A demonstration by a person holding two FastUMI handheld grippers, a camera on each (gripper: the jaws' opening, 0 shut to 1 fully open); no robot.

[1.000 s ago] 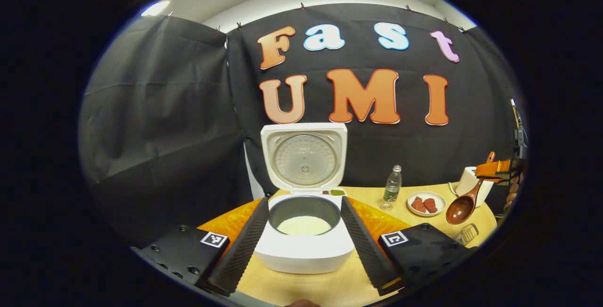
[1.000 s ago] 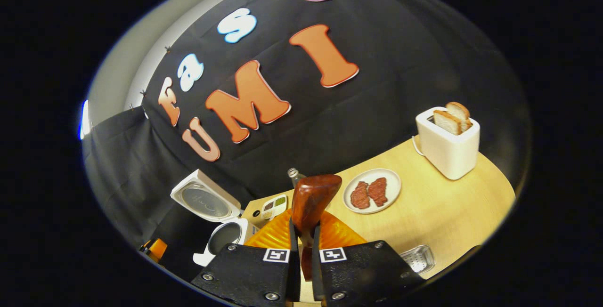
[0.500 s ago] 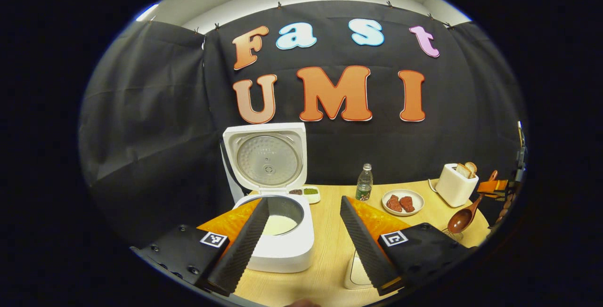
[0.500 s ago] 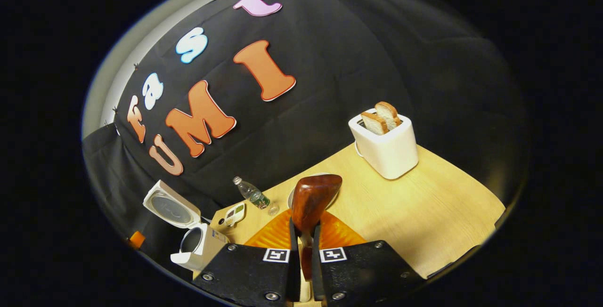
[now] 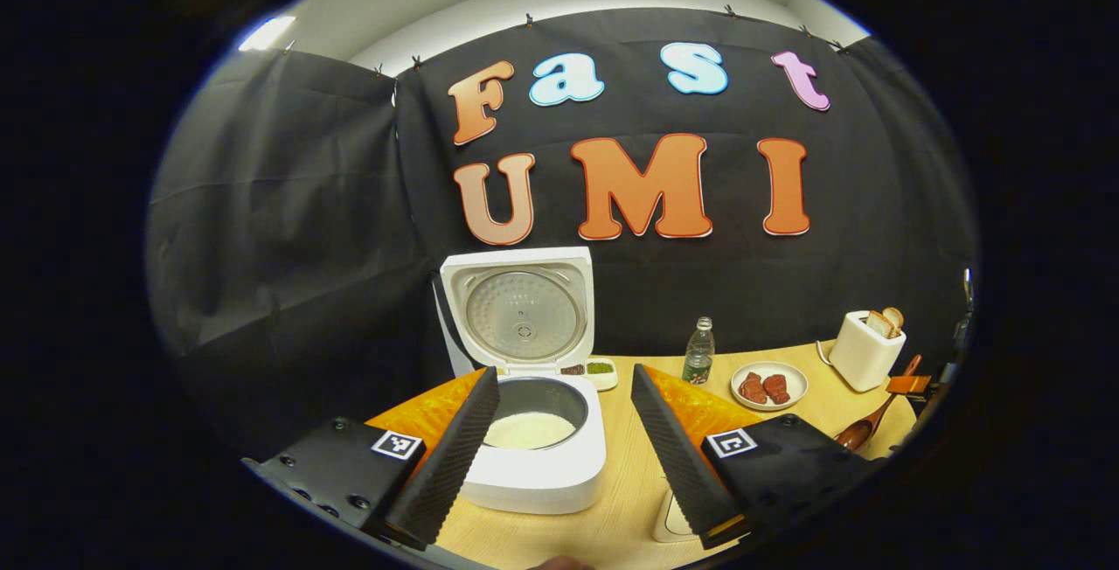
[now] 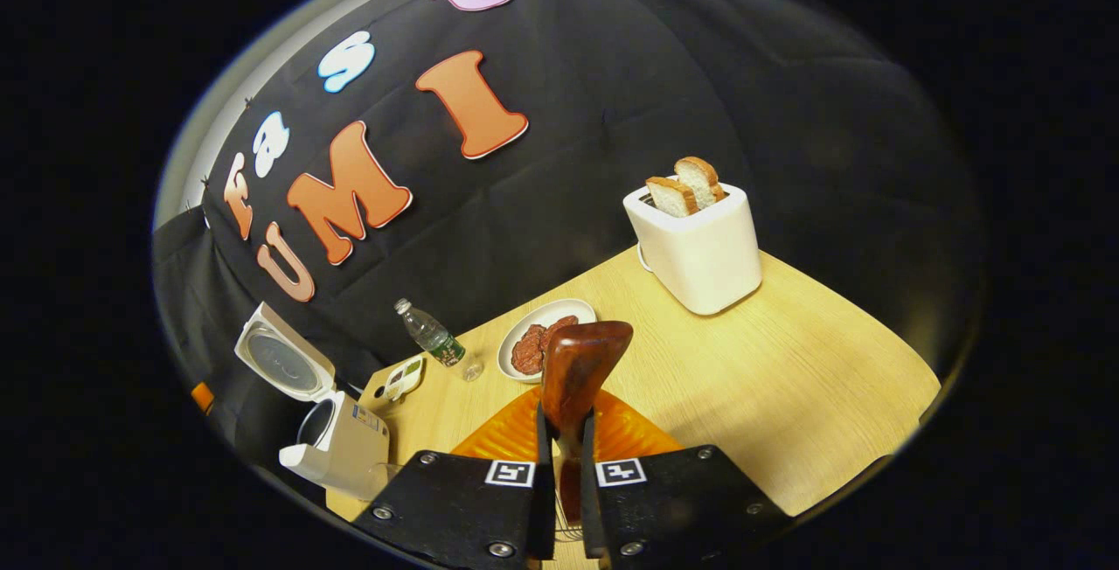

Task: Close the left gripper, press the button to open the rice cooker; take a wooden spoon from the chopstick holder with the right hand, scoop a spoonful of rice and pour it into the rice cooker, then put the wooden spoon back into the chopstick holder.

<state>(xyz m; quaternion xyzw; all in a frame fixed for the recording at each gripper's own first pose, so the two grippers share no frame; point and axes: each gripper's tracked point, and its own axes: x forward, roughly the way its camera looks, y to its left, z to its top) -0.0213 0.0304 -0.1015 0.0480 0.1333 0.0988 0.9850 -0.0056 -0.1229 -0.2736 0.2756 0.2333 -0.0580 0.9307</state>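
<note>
Black cloth backs a pale wooden table (image 6: 787, 378) on my feeds. I count one rice cooker (image 5: 533, 456), one bottle (image 5: 698, 351), one plate (image 5: 769, 386), one toaster (image 6: 695, 246) and one small dish (image 5: 594, 370).

My left gripper (image 5: 564, 448) hangs with its jaws spread wide on nothing, the cooker just beyond them. Its lid stands upright and open, and white rice lies in the pot. Two reddish pieces sit on the plate, two bread slices stand in the toaster, and the dish holds dark and green bits I can't identify.

My right gripper (image 6: 559, 483) pinches the spoon (image 6: 577, 369) by its handle, bowl raised over the table, well apart from the cooker. A wire basket under that gripper is mostly hidden.
</note>
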